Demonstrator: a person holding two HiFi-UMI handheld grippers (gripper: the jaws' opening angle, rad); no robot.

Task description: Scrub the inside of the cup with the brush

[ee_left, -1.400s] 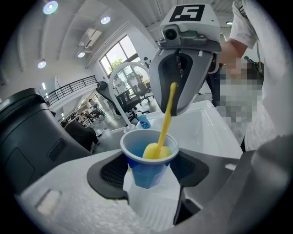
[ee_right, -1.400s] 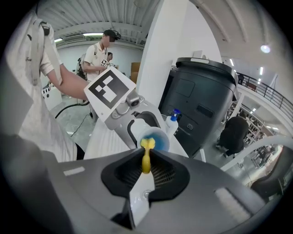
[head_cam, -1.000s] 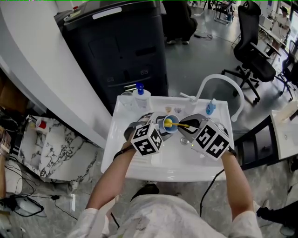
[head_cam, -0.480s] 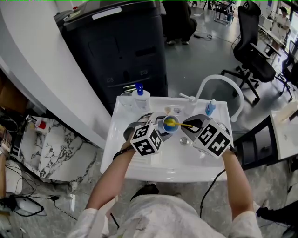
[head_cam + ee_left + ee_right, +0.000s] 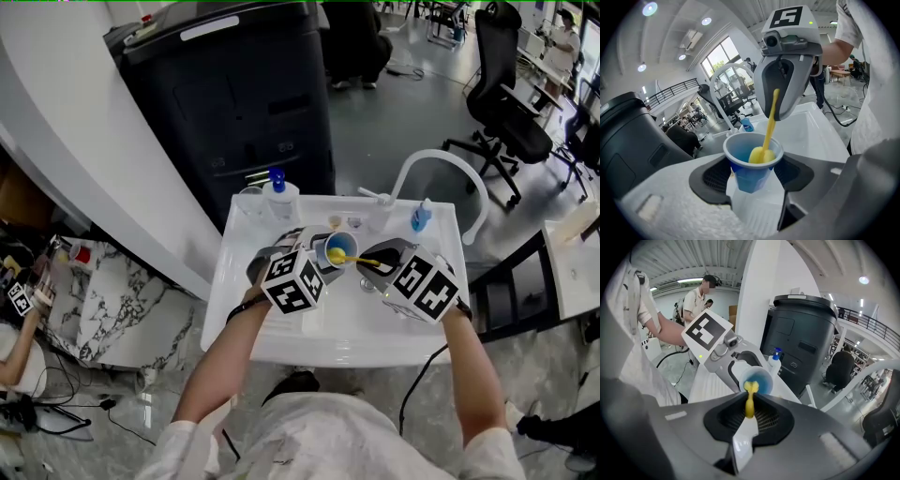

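Left gripper (image 5: 752,180): clamped on the blue cup (image 5: 751,171) by both sides of its wall; lower centre of the left gripper view.
Right gripper (image 5: 749,411): clamped on the handle of the yellow brush (image 5: 749,401); centre of the right gripper view.
Cup: at the centre of the head view, over the white sink (image 5: 234,300), tilted mouth-first toward the right gripper.
Brush head: inside the cup mouth, against the inner wall just below the rim.
Step in hand: scrubbing, probably not yet down at the base.
Doing it well: press the head on the wall, sweep a full circle, then push down to the bottom; grip the cup firmly without denting it; stay over the sink.
Writing: none legible; only black-and-white squares on the marker cube (image 5: 293,281); label of the blue-capped bottle (image 5: 279,192), upper left of the sink, too small to read.
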